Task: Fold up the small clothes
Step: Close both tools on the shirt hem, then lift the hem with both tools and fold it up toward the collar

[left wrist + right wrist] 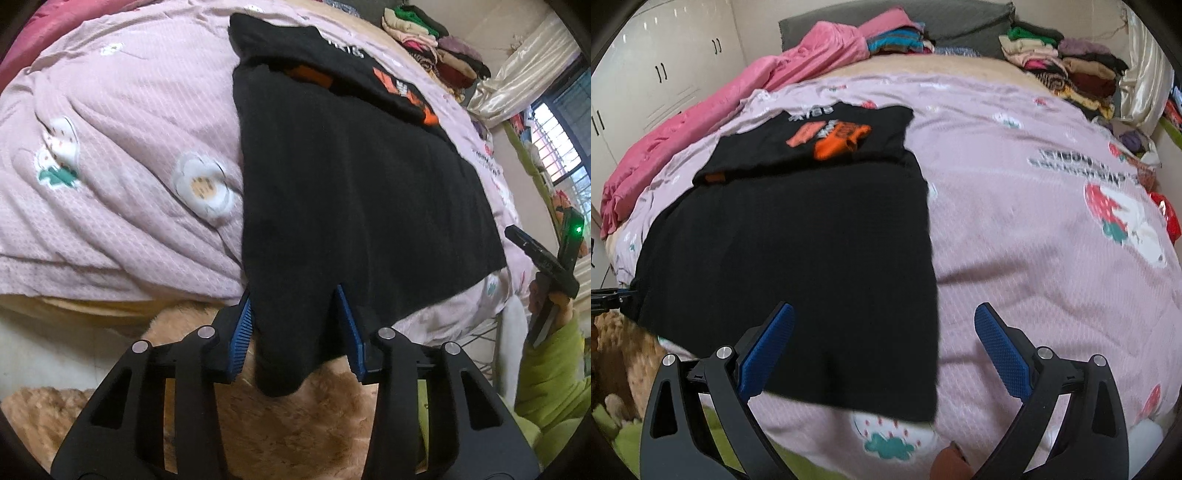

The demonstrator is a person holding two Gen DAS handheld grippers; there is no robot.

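A black garment (351, 177) with orange print lies flat on the pink quilt (129, 147), its top part folded over. My left gripper (295, 299) has its blue fingers on either side of the garment's near left corner, which hangs over the bed edge; the jaws stand apart around the cloth. In the right wrist view the same garment (798, 240) fills the left half. My right gripper (884, 314) is wide open above its near right corner and edge, holding nothing. The left gripper (609, 297) shows at the far left edge of that view.
Stacks of folded clothes (1071, 70) sit at the bed's far right, more clothes (897, 37) and a pink blanket (720, 122) at the far left. White wardrobes (657, 74) stand left. A tan fuzzy cover (288, 424) lies below the bed edge.
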